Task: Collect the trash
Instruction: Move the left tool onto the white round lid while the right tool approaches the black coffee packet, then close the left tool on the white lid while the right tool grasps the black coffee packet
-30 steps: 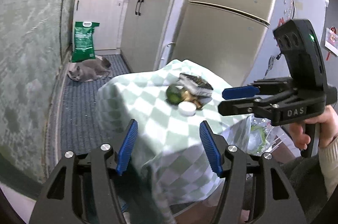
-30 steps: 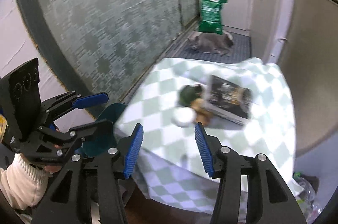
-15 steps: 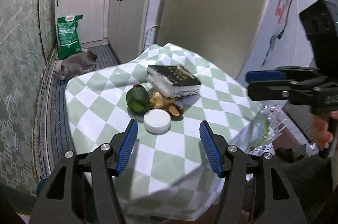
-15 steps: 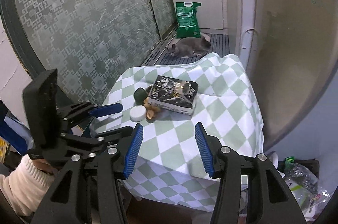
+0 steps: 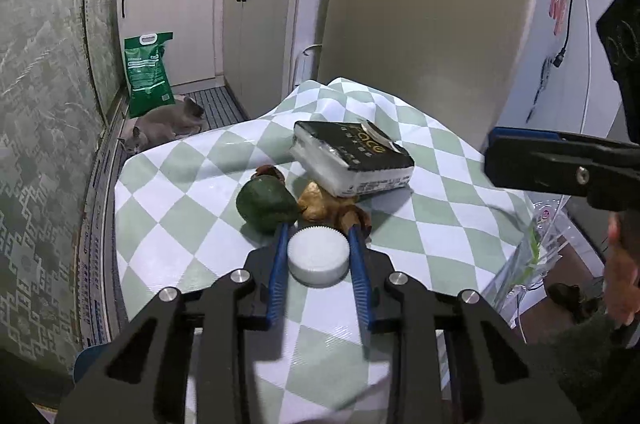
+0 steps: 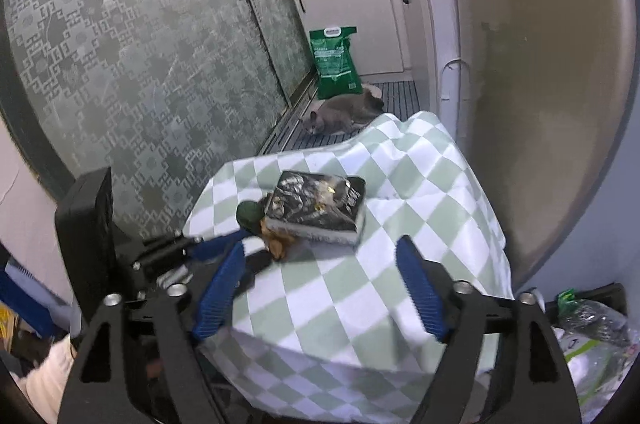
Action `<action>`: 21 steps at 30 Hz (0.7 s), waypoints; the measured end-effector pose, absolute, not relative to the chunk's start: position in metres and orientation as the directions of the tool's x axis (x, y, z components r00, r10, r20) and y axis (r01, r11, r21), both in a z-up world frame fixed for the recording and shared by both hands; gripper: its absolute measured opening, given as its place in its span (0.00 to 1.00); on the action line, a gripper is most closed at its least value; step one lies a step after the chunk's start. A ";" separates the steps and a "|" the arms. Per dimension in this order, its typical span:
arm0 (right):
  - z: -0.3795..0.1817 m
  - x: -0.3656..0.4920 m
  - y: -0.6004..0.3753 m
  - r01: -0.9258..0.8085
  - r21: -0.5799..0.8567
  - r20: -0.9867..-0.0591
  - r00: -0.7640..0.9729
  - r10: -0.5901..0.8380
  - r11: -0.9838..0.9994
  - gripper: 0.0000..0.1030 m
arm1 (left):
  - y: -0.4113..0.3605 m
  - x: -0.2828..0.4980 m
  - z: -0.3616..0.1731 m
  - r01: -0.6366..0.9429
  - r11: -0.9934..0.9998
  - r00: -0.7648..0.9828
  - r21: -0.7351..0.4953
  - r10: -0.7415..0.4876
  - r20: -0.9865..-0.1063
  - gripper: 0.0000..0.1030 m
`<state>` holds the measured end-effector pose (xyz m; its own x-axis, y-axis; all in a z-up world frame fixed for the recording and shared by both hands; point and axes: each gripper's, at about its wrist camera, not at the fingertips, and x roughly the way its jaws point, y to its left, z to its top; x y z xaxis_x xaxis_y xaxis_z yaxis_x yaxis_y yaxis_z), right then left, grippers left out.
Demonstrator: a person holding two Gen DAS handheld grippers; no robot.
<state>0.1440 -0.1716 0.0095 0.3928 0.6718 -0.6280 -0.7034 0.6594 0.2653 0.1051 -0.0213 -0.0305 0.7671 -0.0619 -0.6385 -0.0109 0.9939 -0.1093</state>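
A white round cap (image 5: pixel 318 256) lies on the green-checked tablecloth (image 5: pixel 180 183). My left gripper (image 5: pixel 319 236) is shut on the cap, one blue finger on each side. Behind it lie a green avocado (image 5: pixel 266 201), brown peel scraps (image 5: pixel 336 212) and a black-and-white tissue pack (image 5: pixel 354 155). The right gripper (image 6: pixel 320 260) is open and empty above the table's near edge, with the tissue pack (image 6: pixel 320 205), avocado (image 6: pixel 249 214) and scraps (image 6: pixel 280 244) ahead of it. The left gripper (image 6: pixel 212 244) shows at the left there.
A fridge (image 5: pixel 432 31) stands behind the table. A grey cat (image 5: pixel 164 123) lies on the floor by a green bag (image 5: pixel 146 71). A clear trash bag (image 6: pixel 592 340) sits low right of the table. Patterned glass doors (image 6: pixel 140 63) run along the left.
My left gripper moved forward to the table and closed on the white cap. The right gripper moved closer over the table edge and stays open.
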 end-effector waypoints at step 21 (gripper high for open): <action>-0.019 0.167 -0.113 -0.642 0.280 -0.676 0.396 0.621 0.714 0.89 | -0.012 0.073 -0.020 0.056 0.982 0.782 -0.178 -0.154 -0.604 0.31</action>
